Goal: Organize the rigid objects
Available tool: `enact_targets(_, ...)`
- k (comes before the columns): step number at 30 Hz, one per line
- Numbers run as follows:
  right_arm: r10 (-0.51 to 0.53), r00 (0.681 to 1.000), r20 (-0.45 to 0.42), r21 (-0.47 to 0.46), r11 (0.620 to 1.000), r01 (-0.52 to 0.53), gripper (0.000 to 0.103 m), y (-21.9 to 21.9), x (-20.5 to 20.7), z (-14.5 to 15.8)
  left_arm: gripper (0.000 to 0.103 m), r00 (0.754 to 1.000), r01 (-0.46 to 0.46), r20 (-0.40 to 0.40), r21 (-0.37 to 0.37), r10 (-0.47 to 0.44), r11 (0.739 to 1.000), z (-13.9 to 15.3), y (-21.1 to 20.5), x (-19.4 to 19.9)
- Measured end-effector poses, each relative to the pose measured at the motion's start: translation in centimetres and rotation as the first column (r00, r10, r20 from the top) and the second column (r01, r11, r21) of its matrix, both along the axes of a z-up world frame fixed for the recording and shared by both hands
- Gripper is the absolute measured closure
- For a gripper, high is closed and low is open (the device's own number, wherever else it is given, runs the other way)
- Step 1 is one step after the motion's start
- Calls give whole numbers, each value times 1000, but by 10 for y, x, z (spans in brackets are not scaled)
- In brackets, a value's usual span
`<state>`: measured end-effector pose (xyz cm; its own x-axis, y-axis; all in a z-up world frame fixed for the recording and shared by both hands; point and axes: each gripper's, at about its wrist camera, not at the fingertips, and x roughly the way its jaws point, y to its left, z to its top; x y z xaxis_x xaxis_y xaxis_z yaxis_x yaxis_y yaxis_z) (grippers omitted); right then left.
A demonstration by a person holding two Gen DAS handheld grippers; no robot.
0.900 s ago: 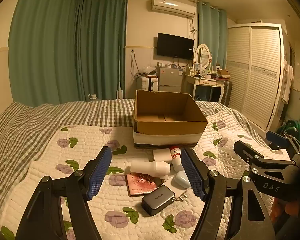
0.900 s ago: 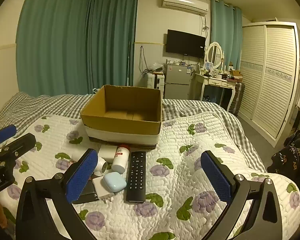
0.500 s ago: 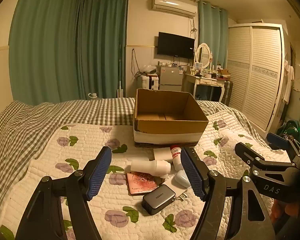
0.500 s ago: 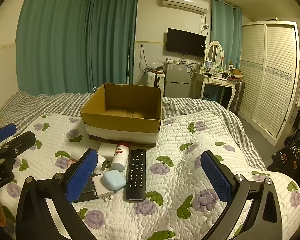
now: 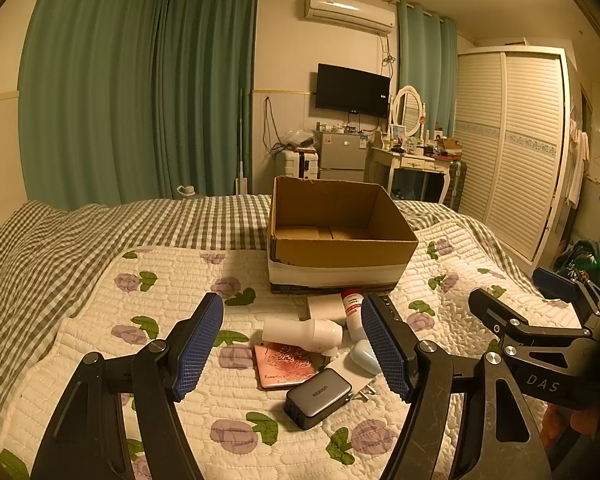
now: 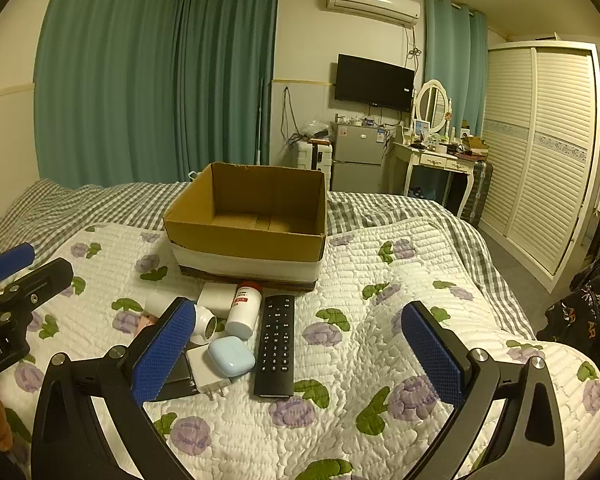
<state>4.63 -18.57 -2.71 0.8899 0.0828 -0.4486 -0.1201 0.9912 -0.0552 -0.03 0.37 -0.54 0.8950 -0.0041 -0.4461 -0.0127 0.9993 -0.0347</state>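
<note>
An open, empty cardboard box [image 5: 340, 248] [image 6: 248, 236] stands on the bed. In front of it lie a white bottle with a red cap [image 6: 244, 308] [image 5: 352, 310], a white cylinder [image 5: 304, 332], a white block [image 5: 326, 306], a pink booklet [image 5: 286, 366], a grey power bank [image 5: 318, 396], a pale blue earbud case [image 6: 231, 356] [image 5: 365, 356], a white plug charger [image 6: 206, 372] and a black remote [image 6: 277, 344]. My left gripper [image 5: 292, 344] is open above the pile. My right gripper [image 6: 296, 348] is open above the remote. Both are empty.
The bed carries a white flowered quilt [image 6: 380, 320] over a checked sheet [image 5: 100, 240]. Each gripper shows at the other view's edge: the right one [image 5: 540, 332], the left one [image 6: 16, 292]. A wardrobe [image 6: 540, 140] and a dressing table [image 6: 436, 160] stand beyond the bed.
Both views have shifted very slightly; the objects and the box have not moved, and both grippers stay open.
</note>
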Motion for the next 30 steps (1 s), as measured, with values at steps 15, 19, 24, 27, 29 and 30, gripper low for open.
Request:
enact_targets(15, 1, 1000, -7, 1, 1000, -1, 0, -1, 0, -2, 29, 1000, 0, -1, 0, 0, 1000, 0, 0, 0)
enact_targets(19, 3, 1000, -9, 3, 1000, -3, 0, -1, 0, -3, 29, 1000, -1, -1, 0, 1, 1000, 0, 0, 0)
enact_targets(24, 3, 1000, -16, 3, 1000, -3, 0, -1, 1, -3, 29, 1000, 0, -1, 1, 0, 1000, -1, 0, 0)
enact_targets(27, 5, 1000, -19, 2, 1000, -4, 0, -1, 2, -3, 29, 1000, -1, -1, 0, 1, 1000, 0, 0, 0)
enact_targets(29, 6, 1000, -19, 2, 1000, -6, 0, -1, 2, -3, 29, 1000, -1, -1, 0, 1, 1000, 0, 0, 0)
enact_targets(30, 6, 1000, -20, 1, 1000, -6, 0, 0, 2, -2, 29, 1000, -1, -2, 0, 1, 1000, 0, 0, 0)
